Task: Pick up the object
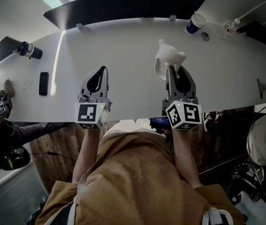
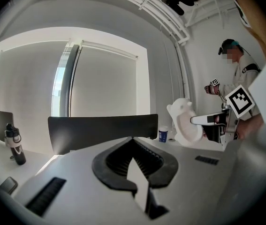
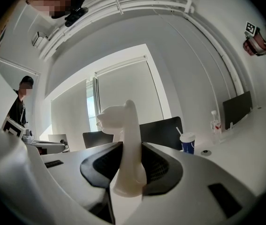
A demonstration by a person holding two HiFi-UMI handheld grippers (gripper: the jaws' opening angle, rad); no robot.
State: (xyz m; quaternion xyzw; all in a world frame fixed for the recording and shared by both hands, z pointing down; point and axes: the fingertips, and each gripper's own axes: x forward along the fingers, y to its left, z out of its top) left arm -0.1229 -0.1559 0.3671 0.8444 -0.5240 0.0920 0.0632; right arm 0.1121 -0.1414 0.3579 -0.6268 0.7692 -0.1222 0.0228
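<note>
Pickup looks essentially accomplished, judging by how things lie. The right gripper (image 1: 176,71) has its jaws pinched on the white object (image 1: 169,59), a pale moulded figure with a rounded head and a thin flat edge. In the right gripper view that edge stands upright between the two dark pads, which press on it from both sides. The gripper points nearly level across the white table (image 1: 123,55), and the object rises from its tips. In the left gripper view the object hangs at the end of the right gripper, apparently clear of the tabletop, though no view shows a plain gap under it, so I cannot be sure it is fully off the surface. The left gripper (image 2: 133,139) takes no part: its jaws are pressed together at the tips with nothing between them, and it hovers over a bare stretch of table, well apart from the object. A paper cup (image 1: 196,22) stands near the far edge beyond the right gripper and is not involved. What is left, as I judge it, is little: at most raising the object a bit higher and keeping the pinch steady, since a thin edge could twist in the pads.
</note>
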